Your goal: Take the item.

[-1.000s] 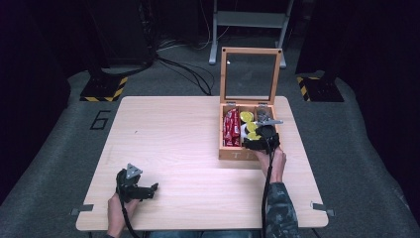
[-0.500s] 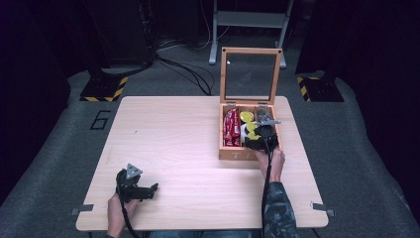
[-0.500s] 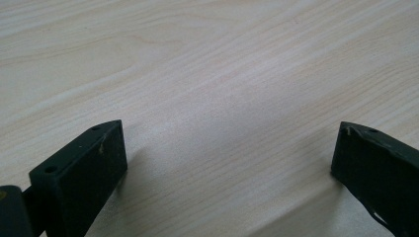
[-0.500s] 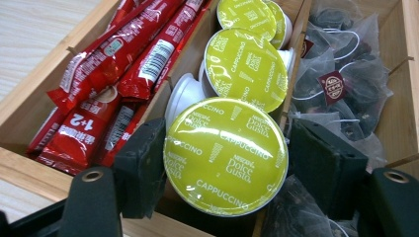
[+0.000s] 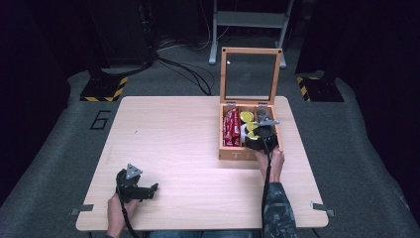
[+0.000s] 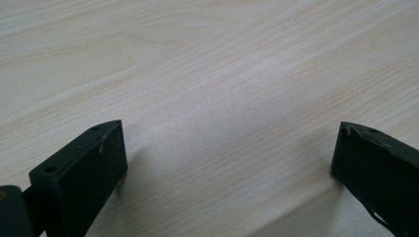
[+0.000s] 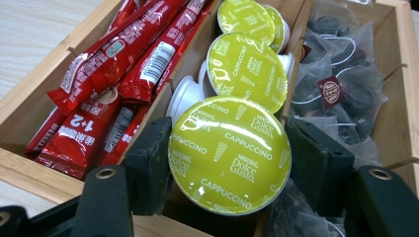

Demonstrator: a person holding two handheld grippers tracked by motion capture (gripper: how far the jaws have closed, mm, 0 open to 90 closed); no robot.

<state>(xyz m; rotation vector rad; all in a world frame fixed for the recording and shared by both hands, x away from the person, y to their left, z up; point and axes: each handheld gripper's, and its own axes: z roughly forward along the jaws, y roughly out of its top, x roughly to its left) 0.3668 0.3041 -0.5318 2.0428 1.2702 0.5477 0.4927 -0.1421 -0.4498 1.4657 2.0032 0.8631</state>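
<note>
Compared with the earlier high-view pictures, both hands occupy the same places; the one change is at the right gripper (image 7: 228, 158), whose jaws have just been closing and now clamp a yellow-green cappuccino capsule (image 7: 230, 154) by its sides. The capsule sits at the near end of the middle compartment of the wooden box (image 5: 247, 152), in front of a second capsule (image 7: 247, 64) and a third capsule (image 7: 246, 19) lined up behind it. In the high view the right gripper (image 5: 261, 136) is inside the box at the table's right side, with the glass-paned lid (image 5: 250, 74) standing upright behind it, and the hand (image 5: 270, 161) resting at the box's near wall. The right gripper view adds detail that the high view is too small to resolve: the printed foil top of the held capsule, the red sachets (image 7: 113, 74) filling the compartment to its left, and the clear tea bags (image 7: 341, 84) with dark contents in the compartment to its right. The left gripper (image 5: 138, 188) lies near the table's front left corner, well apart from the box. Its own view shows its jaws spread wide (image 6: 227, 148) over bare table (image 6: 207, 59) with nothing between them.
</note>
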